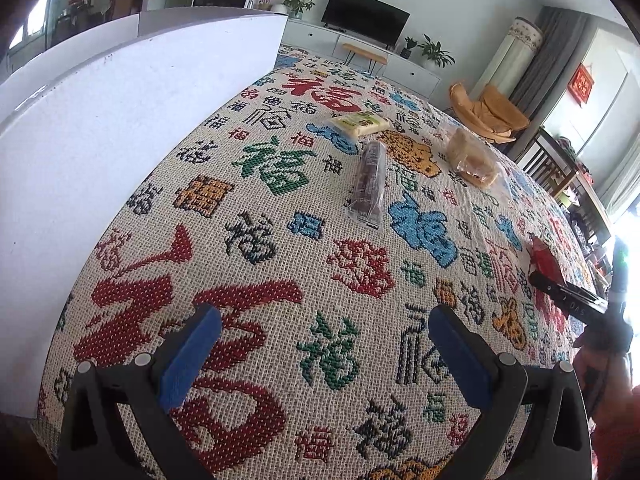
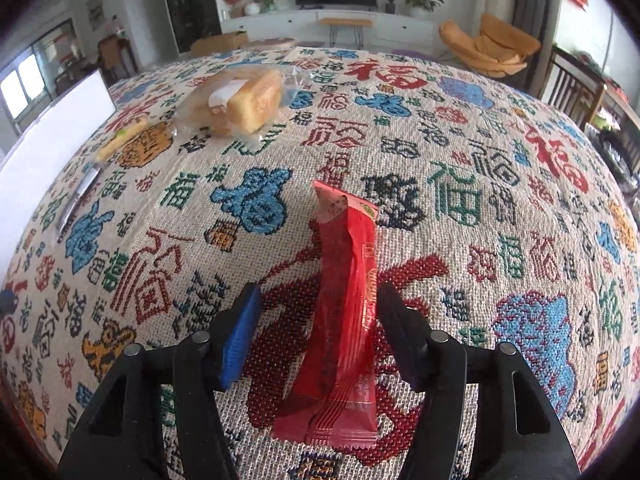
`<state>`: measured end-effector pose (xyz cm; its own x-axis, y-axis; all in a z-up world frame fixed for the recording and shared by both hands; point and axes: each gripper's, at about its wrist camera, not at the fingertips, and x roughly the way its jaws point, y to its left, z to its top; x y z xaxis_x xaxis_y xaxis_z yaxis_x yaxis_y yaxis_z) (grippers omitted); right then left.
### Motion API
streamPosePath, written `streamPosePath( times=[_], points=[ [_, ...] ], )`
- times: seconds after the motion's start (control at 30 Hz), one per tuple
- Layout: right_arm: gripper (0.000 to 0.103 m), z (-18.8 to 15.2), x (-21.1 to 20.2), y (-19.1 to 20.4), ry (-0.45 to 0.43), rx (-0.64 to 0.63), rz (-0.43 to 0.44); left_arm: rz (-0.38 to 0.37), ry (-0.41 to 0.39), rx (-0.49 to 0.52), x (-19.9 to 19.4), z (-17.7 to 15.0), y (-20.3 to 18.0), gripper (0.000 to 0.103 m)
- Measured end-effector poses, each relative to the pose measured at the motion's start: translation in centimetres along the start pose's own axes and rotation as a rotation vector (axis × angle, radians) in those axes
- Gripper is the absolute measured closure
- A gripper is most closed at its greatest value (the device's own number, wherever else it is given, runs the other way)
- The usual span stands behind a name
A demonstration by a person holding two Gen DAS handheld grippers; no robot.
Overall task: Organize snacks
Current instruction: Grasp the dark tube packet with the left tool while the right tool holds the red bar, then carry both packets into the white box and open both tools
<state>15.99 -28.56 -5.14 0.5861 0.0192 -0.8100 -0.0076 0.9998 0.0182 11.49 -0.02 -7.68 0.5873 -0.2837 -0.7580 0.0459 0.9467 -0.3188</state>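
Observation:
A red snack packet lies on the patterned tablecloth between the open fingers of my right gripper, nearer the right finger; whether that finger touches it I cannot tell. It shows at the right edge of the left wrist view, by the right gripper. My left gripper is open and empty over the cloth. Ahead of it lie a dark brown snack in clear wrap, a pale yellow packet and a clear bag of bread. The bread bag and yellow packet also show in the right wrist view.
A tall white box stands along the table's left side, also in the right wrist view. The woven tablecloth covers the whole table. Beyond it stand a TV unit, plants, an orange chair and wooden chairs.

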Motion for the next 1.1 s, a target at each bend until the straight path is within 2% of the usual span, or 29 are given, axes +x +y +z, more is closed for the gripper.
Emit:
streamPosePath(
  times=[0.07,0.17,0.3,0.47,0.6,0.7,0.77,0.8,0.83,0.93,1.1],
  points=[
    [0.034,-0.6,0.0,0.2,-0.042,-0.007,-0.002,-0.010,0.000,0.001,-0.1,0.0,0.0,0.001],
    [0.032,-0.4,0.1,0.0,-0.042,0.003,0.012,-0.033,0.002,0.004,-0.1,0.1,-0.3,0.001],
    [0.032,-0.3,0.1,0.1,-0.042,-0.003,0.002,-0.126,0.048,0.036,1.0,2.4,-1.3,0.001],
    [0.031,-0.5,0.0,0.1,-0.042,-0.001,0.005,-0.066,0.092,0.113,4.2,8.5,-3.3,0.003],
    [0.031,-0.4,0.1,0.0,-0.042,0.000,0.006,-0.003,0.168,0.126,8.1,11.5,-4.5,0.031],
    [0.031,-0.4,0.1,0.0,-0.042,0.000,0.006,0.053,0.217,0.182,10.4,11.7,-5.9,0.042],
    [0.031,-0.4,0.1,0.0,-0.042,0.000,0.005,0.109,0.202,0.237,11.0,11.5,-6.9,0.052],
    [0.031,-0.4,0.1,0.0,-0.042,0.000,0.006,0.117,0.202,0.259,11.1,11.4,-7.2,0.071],
    [0.031,-0.4,0.1,0.0,-0.042,0.001,0.006,0.136,0.196,0.283,11.1,11.3,-7.5,0.085],
    [0.031,-0.4,0.0,0.0,-0.043,0.002,0.009,0.068,0.201,0.278,10.4,10.7,-7.1,0.085],
    [0.029,-0.4,-0.1,-0.1,-0.043,0.003,0.019,-0.092,0.161,0.149,6.3,8.9,-4.2,0.085]
  ],
)
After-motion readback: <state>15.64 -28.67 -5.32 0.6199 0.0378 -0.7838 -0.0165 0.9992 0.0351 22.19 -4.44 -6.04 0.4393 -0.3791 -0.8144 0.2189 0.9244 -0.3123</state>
